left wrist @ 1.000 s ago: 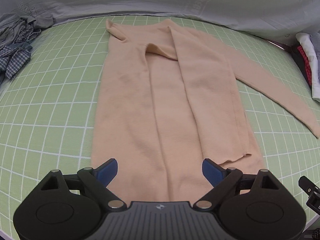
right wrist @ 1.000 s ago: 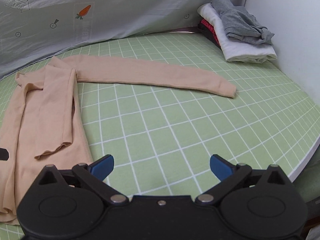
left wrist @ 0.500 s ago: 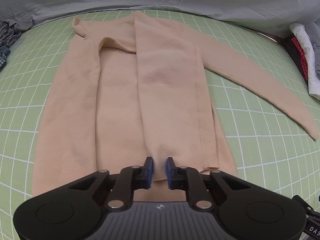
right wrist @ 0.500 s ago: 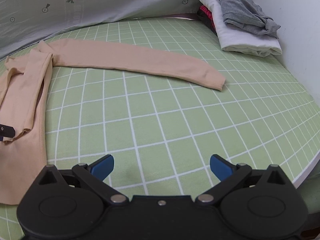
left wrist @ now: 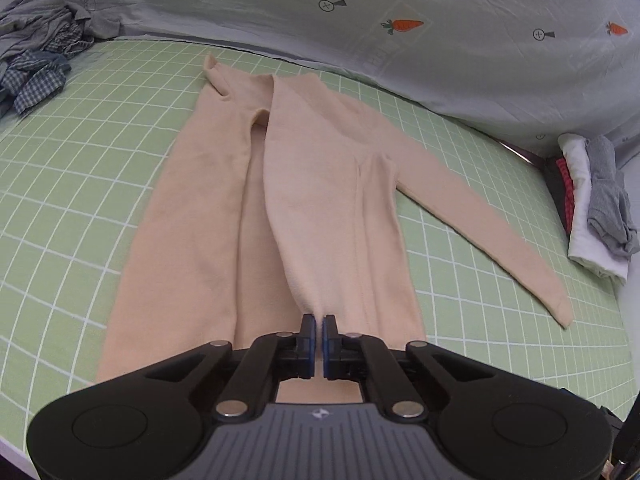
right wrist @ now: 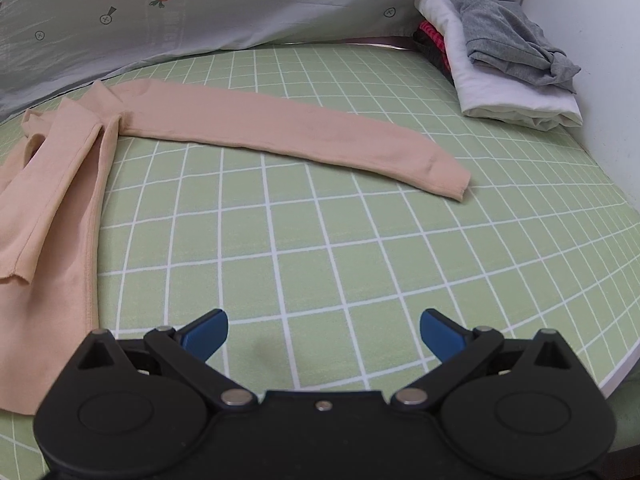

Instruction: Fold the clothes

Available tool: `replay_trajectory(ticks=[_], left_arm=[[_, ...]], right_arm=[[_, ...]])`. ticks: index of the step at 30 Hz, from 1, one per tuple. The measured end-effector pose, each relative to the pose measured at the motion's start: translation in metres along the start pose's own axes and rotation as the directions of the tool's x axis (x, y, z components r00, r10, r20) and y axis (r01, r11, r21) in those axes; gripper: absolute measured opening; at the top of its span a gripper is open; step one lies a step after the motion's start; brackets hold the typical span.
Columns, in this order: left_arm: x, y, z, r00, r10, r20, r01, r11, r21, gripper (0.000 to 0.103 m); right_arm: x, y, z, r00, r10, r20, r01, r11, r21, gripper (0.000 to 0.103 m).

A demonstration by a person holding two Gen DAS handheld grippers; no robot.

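- A sweater (left wrist: 320, 208) lies flat on the counter (left wrist: 100, 152), its neck at the far end and its hem at the near end.
- One sleeve (right wrist: 288, 132) stretches out to the right across the counter.
- A loose heap of clothes (left wrist: 36, 60) sits at the far left corner.
- A stack of folded clothes (right wrist: 504, 60) sits at the far right, against the wall (right wrist: 592, 40).
- A hanging sheet (left wrist: 400, 12) runs behind the counter's far edge.
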State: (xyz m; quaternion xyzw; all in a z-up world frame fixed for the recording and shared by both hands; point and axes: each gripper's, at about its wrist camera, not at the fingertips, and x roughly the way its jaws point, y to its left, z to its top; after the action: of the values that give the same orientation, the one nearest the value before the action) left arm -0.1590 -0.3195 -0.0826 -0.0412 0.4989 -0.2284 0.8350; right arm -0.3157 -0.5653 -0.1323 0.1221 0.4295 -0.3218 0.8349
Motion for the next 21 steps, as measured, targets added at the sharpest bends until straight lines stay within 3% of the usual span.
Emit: replay_trajectory(ticks=[7,13,21], left_arm=[[-0.041,0.05,-0.019,0.998,0.061,0.022,-0.058,0.993,-0.101,0.003],[-0.03,0.097,-0.029,0.992,0.118,-0.052,-0.127,0.964,-0.233,0.004],[-0.006,0.107,-0.039,0.983,0.118,-0.137,-0.147,0.963,-0.227,0.006]], right_arm=[[-0.002,0.035,0.001,0.997,0.072,0.009,-0.071,0.994,-0.078,0.103],[-0.005,0.059,-0.001,0.994,0.107,0.005,-0.105,0.986,-0.129,0.103],[-0.009,0.074,-0.005,0.993,0.118,-0.002,-0.117,0.979,-0.166,0.103]])
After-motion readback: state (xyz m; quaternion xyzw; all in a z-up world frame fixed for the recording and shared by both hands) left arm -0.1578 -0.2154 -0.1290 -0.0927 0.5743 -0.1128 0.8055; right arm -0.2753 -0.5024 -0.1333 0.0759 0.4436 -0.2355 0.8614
